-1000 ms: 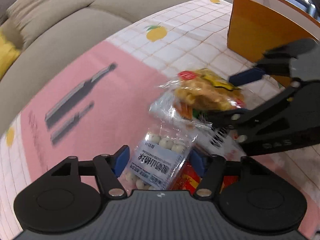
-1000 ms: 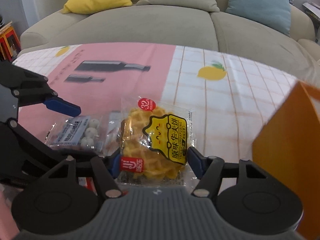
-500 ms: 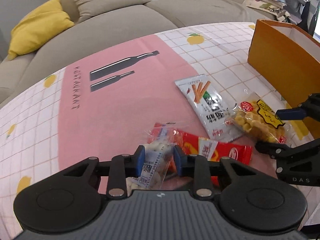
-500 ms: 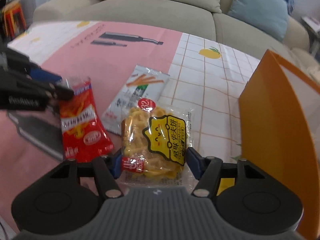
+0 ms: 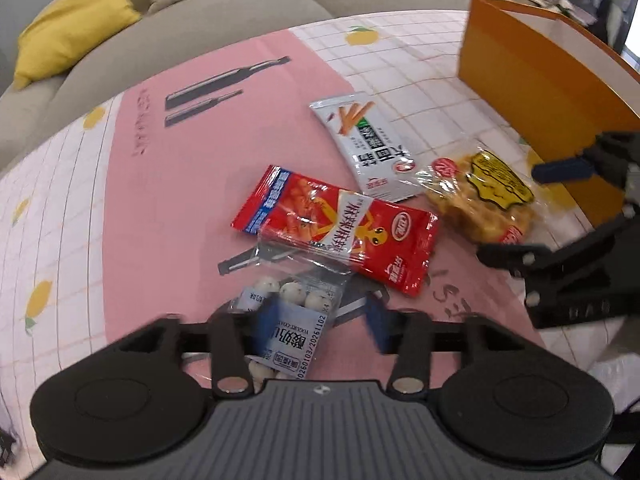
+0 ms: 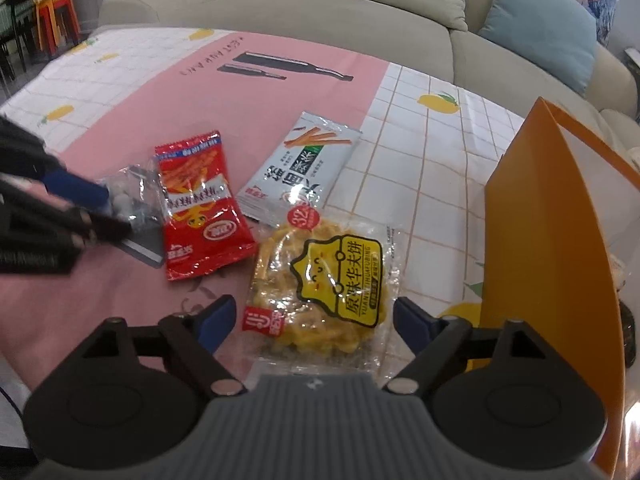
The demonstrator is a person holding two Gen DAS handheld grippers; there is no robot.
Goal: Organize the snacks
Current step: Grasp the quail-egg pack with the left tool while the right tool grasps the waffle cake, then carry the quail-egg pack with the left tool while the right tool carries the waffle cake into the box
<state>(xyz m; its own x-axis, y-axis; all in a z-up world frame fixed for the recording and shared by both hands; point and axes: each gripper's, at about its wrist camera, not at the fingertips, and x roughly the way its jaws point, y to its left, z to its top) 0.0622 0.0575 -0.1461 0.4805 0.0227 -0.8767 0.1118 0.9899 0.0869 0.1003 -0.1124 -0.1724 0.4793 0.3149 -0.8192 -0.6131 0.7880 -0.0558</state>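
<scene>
Snacks lie loose: jaws of both grippers just opened, waffle pack (image 6: pixel 320 284) and yogurt-ball packet (image 5: pixel 288 320) between them.

Pink cloth (image 6: pixel 120 120) with white lemon-print grid; orange box (image 6: pixel 532 240); red packet (image 6: pixel 200 208); white-grey packet (image 6: pixel 300 168); clear yellow-labelled waffle pack (image 6: pixel 328 280); yellow cushion (image 5: pixel 72 24).
</scene>
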